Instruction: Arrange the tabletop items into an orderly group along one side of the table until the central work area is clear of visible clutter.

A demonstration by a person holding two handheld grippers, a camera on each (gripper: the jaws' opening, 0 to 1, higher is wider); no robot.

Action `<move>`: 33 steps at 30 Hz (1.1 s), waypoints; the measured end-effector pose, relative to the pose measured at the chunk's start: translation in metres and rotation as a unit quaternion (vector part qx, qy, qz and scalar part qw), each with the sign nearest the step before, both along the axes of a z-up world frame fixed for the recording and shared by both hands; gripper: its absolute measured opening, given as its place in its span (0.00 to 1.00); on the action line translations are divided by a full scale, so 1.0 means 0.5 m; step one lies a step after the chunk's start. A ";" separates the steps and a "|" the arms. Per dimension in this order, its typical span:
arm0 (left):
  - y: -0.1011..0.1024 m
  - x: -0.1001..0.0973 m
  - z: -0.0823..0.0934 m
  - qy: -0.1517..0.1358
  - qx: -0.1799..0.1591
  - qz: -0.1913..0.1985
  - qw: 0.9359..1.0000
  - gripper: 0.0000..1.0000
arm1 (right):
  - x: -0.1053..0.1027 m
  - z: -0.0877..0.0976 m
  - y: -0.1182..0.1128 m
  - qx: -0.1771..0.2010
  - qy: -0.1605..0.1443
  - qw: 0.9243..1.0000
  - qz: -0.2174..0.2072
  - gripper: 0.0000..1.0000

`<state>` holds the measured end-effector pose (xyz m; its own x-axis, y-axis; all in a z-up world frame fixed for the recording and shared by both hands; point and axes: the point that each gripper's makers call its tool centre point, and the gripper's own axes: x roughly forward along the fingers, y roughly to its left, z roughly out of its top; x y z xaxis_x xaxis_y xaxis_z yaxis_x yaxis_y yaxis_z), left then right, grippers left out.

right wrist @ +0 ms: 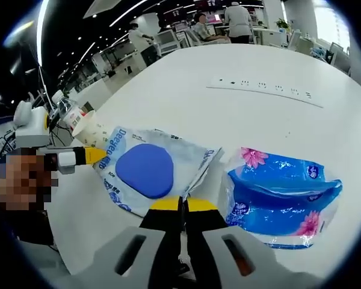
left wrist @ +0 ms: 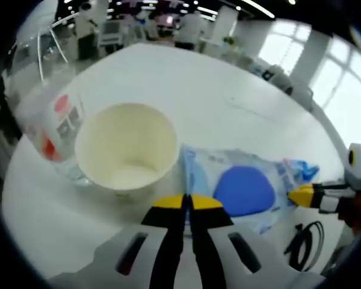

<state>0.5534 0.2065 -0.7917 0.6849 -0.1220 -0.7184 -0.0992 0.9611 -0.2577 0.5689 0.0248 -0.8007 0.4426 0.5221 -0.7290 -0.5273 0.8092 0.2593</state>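
Left gripper view. The left gripper (left wrist: 187,201) is seen with its yellow-tipped jaws pressed together; nothing is visibly held between them. Just ahead of the tips and slightly left, a paper cup (left wrist: 127,150) stands upright and empty on the white table (left wrist: 228,90). Beyond the cup on its left, a clear plastic bottle (left wrist: 53,126) with a red-and-grey label is seen, close beside the cup; contact cannot be confirmed. To the right of the tips lies a wet-wipes pack (left wrist: 243,189) with a blue lid. The right gripper (left wrist: 305,196) is seen entering at the far right, at the pack's end. A black cable (left wrist: 307,238) lies near the table edge, low on the right.

Right gripper view. The right gripper (right wrist: 182,205) is seen clenched, its tips at the crinkled edge of the wet-wipes pack (right wrist: 145,170); a pinch on the film is probable but cannot be told for certain. To the right of the jaws lies a blue tissue pack (right wrist: 281,198) with pink flowers, near the wipes pack. The left gripper (right wrist: 95,156) is seen at the far end of the wipes pack, with the paper cup (right wrist: 90,130) and bottle (right wrist: 66,112) just behind it. An inset socket strip (right wrist: 262,90) is noted well ahead.

Risks, judged. If the wipes pack is dragged by thin film alone, the hold may slip or the film may tear. If the pack is pushed toward the left gripper, the light empty cup may be tipped, and the bottle knocked with it. The cable could be caught by a low sweep.
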 end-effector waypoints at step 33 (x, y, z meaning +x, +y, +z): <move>0.023 -0.053 0.012 0.001 0.015 0.000 1.000 0.12 | -0.011 0.020 -0.013 -0.030 -0.034 0.999 0.020 0.20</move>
<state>0.5270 0.2179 -0.7858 0.6838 -0.1009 -0.7227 -0.0996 0.9682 -0.2295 0.5633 0.0185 -0.7907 0.4716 0.4975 -0.7281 -0.5750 0.7995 0.1738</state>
